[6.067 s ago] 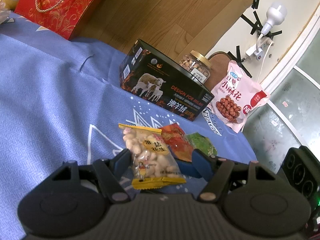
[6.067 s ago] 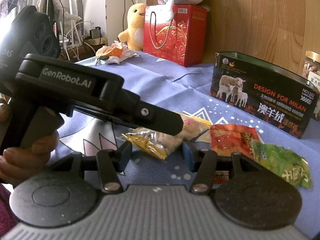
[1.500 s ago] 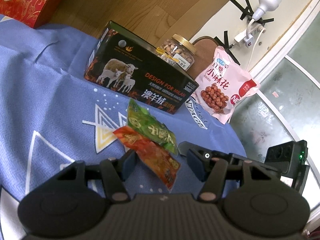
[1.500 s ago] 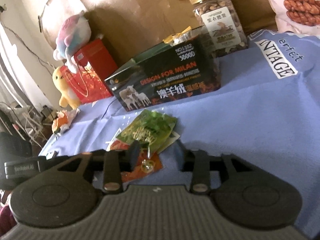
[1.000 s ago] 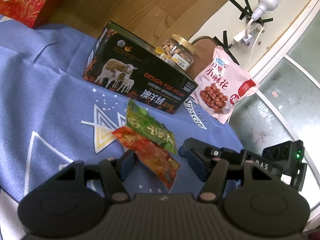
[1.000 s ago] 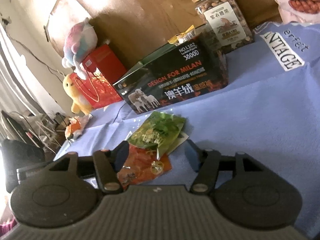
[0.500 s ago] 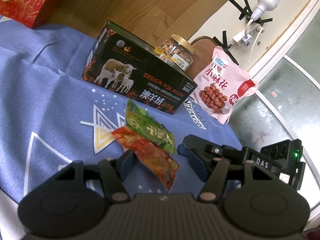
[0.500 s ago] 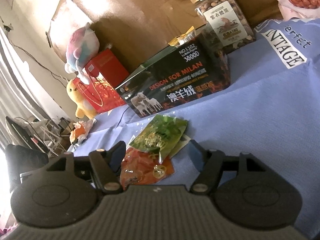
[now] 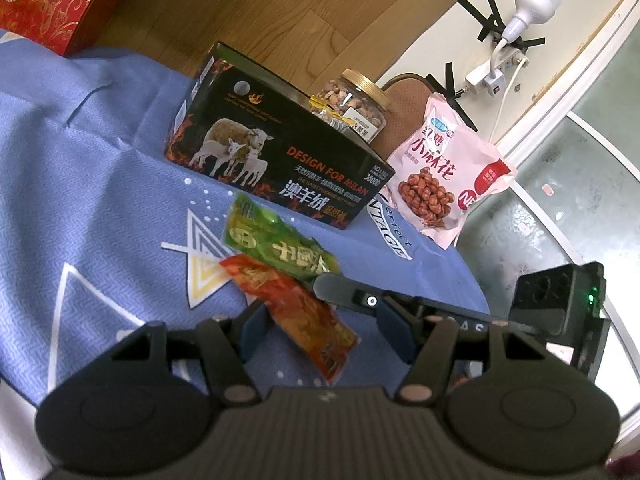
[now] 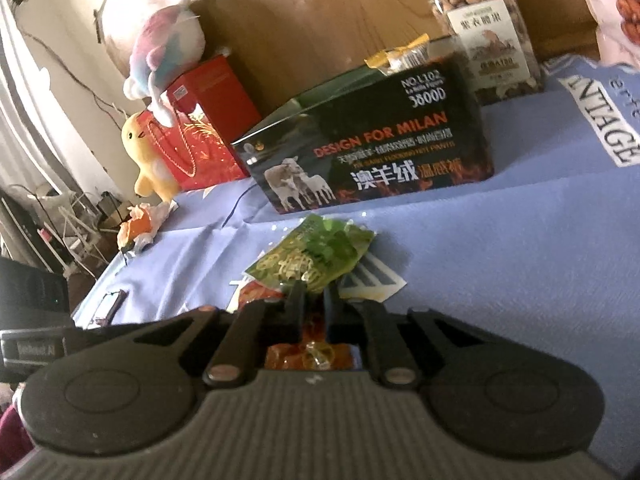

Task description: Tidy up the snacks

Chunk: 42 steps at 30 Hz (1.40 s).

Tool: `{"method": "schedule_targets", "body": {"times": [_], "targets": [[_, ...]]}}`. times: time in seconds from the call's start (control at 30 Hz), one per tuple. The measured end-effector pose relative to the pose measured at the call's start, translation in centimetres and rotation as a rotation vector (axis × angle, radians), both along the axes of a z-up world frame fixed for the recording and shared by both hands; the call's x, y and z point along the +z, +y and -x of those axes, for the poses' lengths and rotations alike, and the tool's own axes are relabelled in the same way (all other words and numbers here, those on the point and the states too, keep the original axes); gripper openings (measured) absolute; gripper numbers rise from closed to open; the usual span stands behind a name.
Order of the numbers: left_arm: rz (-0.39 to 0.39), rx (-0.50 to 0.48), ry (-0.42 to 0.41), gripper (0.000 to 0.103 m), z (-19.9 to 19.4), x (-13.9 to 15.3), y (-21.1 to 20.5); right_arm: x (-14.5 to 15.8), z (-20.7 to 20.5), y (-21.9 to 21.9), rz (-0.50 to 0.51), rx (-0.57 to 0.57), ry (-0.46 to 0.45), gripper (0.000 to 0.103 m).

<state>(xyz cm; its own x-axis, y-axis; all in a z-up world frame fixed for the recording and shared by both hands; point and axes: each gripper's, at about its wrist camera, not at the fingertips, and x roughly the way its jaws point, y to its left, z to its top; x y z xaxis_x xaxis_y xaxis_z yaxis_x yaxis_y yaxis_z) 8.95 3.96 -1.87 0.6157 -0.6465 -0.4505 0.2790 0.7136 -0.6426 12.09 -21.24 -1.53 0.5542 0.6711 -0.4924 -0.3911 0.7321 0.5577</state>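
Snack packets, two of them, lay overlapping on the blue patterned cloth [image 9: 100, 184] that covered the surface: a green crinkled foil packet [image 9: 276, 246] rested partly over one end of an orange-red foil packet [image 9: 296, 312], both just in front of a black rectangular cardboard box printed with sheep [image 9: 276, 160]. The right hand-held gripper [image 10: 314, 304] had just closed, and its jaws stood nearly together at the near edge of the green packet, above the orange-red one; whether the pads pinched the green foil or only met beside it could not be told. The left hand-held gripper [image 9: 324, 332] stood released, its blue pads either side of the orange-red packet's near end without pressing on it. Inside the open box a yellow-edged clear packet of nuts [image 10: 400, 54] showed above the rim. Behind the box stood a clear plastic jar of nuts with a gold lid [image 9: 352, 104], and beside it a pink bag of fried twists [image 9: 444, 176] leaned upright. A red gift bag [image 10: 200, 124], a yellow plush duck [image 10: 150, 156] and a pastel plush toy [image 10: 168, 48] stood at the far end of the cloth.
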Motion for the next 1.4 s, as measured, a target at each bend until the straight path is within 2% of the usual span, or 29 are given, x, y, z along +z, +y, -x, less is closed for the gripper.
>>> {"method": "schedule_targets", "body": {"times": [0.2,0.37,0.77,1.17,1.27,1.33,1.37,1.4], "targets": [[0.009,0.007,0.003,0.061,-0.1,0.1,0.1,0.6,1.0,0.1,0.002,-0.018,-0.074,0.009],[0.016,0.038,0.004,0.061,-0.1,0.0,0.7,0.7,1.3,-0.1,-0.012,-0.014,-0.099,0.009],[0.026,0.078,0.003,0.061,-0.1,-0.1,1.3,0.8,1.6,0.2,0.004,-0.002,-0.099,0.009],[0.019,0.089,-0.001,0.063,-0.1,0.0,1.4,0.6,4.3,-0.9,-0.050,0.048,-0.068,0.010],[0.017,0.088,-0.003,0.064,0.0,-0.1,1.3,0.6,4.5,-1.3,-0.060,0.028,-0.062,0.014],[0.013,0.088,-0.003,0.064,0.0,0.0,1.3,0.4,4.3,-1.6,-0.074,0.002,-0.043,0.025],[0.012,0.088,-0.003,0.064,0.0,0.0,1.3,0.4,4.2,-1.8,-0.083,-0.014,-0.034,0.035],[0.013,0.088,-0.003,0.064,0.0,0.0,1.3,0.3,4.1,-2.0,-0.094,-0.032,-0.030,0.039]]}}
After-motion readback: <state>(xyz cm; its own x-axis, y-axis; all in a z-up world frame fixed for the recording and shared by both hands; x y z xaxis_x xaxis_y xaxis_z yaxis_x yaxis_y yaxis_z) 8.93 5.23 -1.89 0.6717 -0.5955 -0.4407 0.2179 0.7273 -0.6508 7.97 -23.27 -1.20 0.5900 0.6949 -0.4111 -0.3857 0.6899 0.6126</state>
